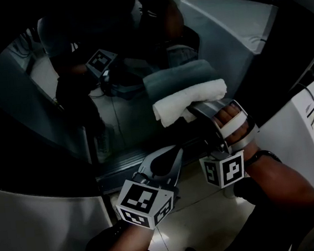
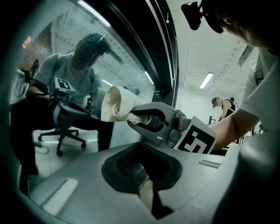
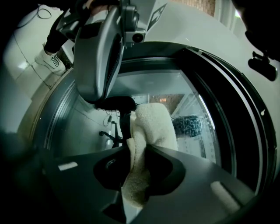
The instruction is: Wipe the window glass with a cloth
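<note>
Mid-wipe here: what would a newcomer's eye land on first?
The white cloth stands out first, clamped in the right gripper and held against the window glass at mid-frame. Just below, the left gripper hangs empty with jaws together. The dark glass mirrors the cloth just above it.

**Cloth**: pale, thick terry with a nubbly looped pile. It is matt and soft in its folds.

**Window glass**: smooth and strongly reflective. One side carries a fine speckling; whether it is droplets or grime cannot be told.

**Window frame**: dark, smooth, with a low sheen. Rubber or plastic cannot be determined.

**Body panel**: white, hard, smooth and glossy.

**Right gripper**: grey moulded shell with a matt, fine-grained surface. Its arms show a satin, metal-like sheen in the left gripper view.

**Left gripper**: the same matt grey shell, with a dark ribbed recess. The marker cube faces are flat matt black-and-white print.

**Floor**: pale tiles, smooth, with a slight sheen.
</note>
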Motion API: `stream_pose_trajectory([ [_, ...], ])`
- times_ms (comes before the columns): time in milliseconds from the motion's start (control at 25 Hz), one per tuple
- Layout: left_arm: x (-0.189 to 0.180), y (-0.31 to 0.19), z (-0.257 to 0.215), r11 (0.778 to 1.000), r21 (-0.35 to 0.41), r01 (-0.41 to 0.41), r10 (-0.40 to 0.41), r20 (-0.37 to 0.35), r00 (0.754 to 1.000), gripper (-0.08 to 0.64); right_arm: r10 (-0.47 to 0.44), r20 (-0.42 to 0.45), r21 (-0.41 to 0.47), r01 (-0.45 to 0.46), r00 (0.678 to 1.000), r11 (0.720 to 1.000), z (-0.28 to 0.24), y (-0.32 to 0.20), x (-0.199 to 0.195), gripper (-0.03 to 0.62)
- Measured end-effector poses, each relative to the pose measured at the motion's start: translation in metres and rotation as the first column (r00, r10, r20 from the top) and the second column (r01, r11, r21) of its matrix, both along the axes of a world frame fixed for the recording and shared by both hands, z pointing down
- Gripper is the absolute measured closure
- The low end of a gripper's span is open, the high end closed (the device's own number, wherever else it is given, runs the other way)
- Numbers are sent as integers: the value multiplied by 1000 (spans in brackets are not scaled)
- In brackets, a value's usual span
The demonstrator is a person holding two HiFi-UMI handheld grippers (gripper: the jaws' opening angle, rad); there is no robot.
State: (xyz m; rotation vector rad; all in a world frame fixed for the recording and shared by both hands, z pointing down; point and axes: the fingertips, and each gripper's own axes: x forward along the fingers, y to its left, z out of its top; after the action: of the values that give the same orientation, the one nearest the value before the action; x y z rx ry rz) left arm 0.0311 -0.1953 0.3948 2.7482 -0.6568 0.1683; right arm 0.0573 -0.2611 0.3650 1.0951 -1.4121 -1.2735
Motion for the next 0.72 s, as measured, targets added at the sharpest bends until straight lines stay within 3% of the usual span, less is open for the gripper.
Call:
stream_pose_trajectory([
  [720,0,7,9,1000,3,-22,21,59,998,543,-7,20,-40,8,1000,999,26,4,-10,512],
])
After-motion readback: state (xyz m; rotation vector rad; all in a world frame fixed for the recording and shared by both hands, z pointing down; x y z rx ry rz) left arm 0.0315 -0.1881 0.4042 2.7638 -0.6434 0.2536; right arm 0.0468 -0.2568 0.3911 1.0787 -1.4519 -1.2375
